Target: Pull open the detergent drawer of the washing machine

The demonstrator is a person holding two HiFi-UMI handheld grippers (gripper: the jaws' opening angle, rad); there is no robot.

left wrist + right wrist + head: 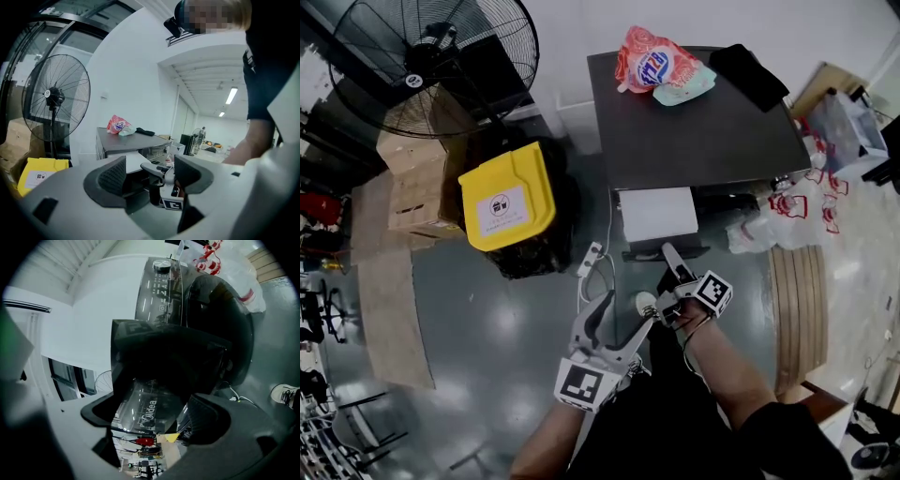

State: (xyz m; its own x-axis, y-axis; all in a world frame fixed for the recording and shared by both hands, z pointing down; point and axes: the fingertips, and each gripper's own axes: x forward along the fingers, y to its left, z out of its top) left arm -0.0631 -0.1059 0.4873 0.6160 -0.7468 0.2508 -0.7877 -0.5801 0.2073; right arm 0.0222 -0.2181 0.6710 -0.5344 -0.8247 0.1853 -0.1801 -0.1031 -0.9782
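Note:
The washing machine has a dark grey top, and its door is dark in the right gripper view. Its detergent drawer stands pulled out, showing a white tray. My right gripper is rolled on its side and shut on the drawer's dark glossy front panel. One jaw is above the panel and one below, standing wide. My left gripper hangs lower left of it, open, with nothing between its fingers. In the left gripper view, the right gripper shows beyond the left gripper.
A yellow-lidded bin, cardboard boxes and a big floor fan stand left of the machine. A power strip with cable lies on the floor. A red bag and black cloth lie on top. Plastic bags sit right.

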